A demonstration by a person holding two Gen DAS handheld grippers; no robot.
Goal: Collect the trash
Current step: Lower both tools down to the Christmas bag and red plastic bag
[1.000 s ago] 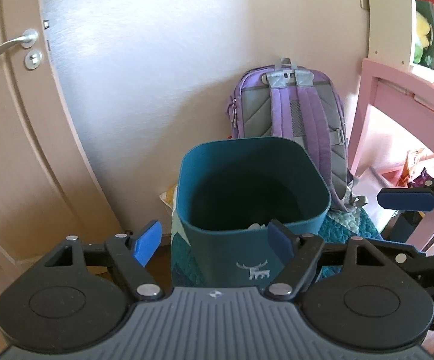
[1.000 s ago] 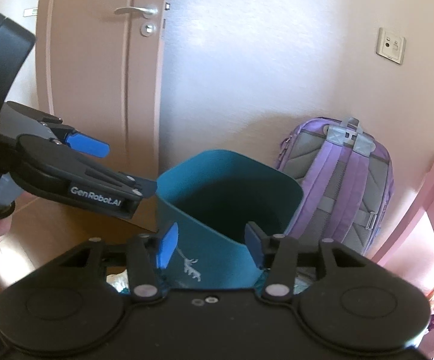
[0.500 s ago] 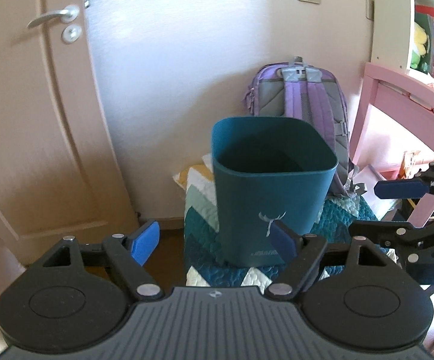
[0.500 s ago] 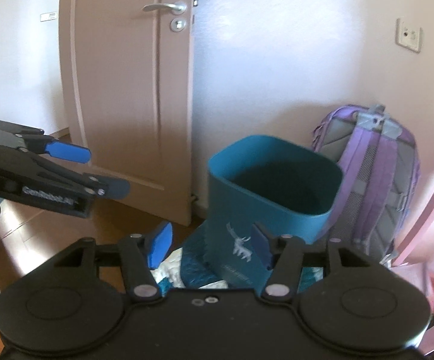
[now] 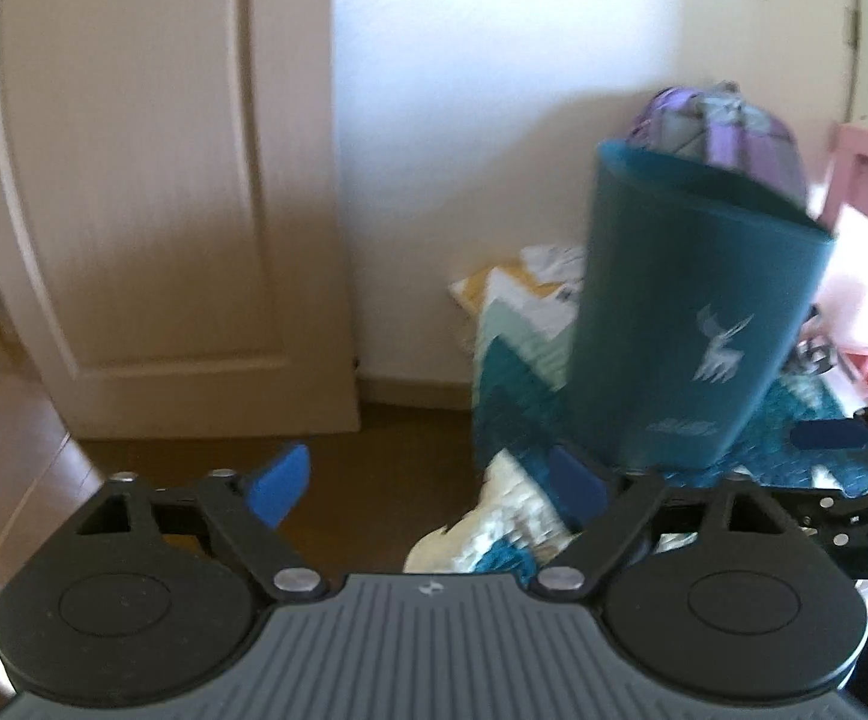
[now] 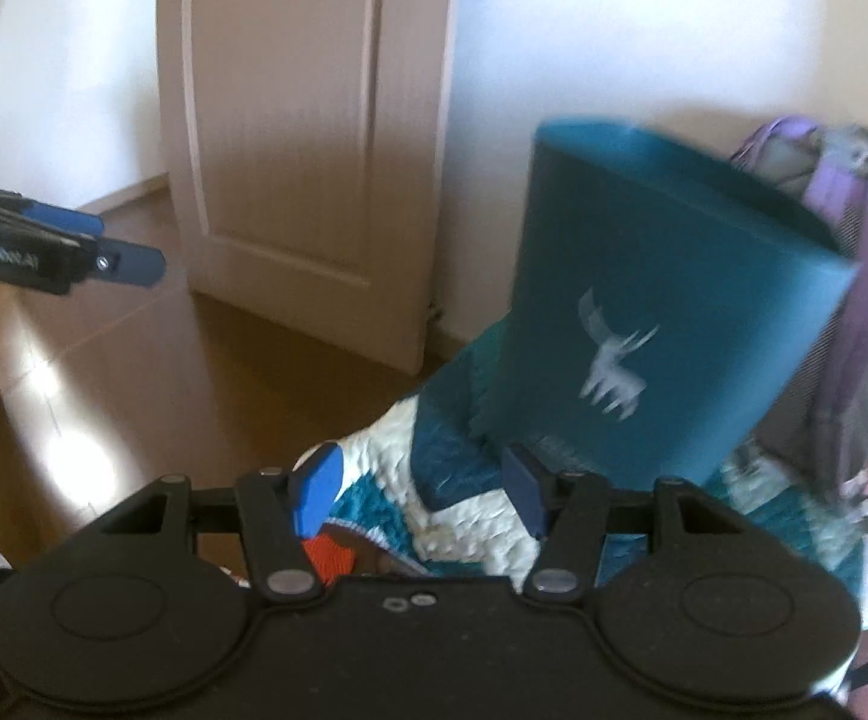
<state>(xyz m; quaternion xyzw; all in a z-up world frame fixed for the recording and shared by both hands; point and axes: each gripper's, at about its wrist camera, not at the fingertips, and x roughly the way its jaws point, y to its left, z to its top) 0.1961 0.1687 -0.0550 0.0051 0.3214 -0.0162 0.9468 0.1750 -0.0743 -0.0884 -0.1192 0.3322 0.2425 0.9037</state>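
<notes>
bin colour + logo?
Teal bin with a pale deer logo; clearest in the right wrist view.

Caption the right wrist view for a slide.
Open right gripper empty, facing a teal plastic bin with a white deer print on a zigzag quilt.

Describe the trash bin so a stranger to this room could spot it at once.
Start at the closed door and move right along the white wall. On the teal-and-white zigzag quilt on the floor stands the teal bin, in front of a purple backpack. Only the bin carries a white deer emblem on its side.
</notes>
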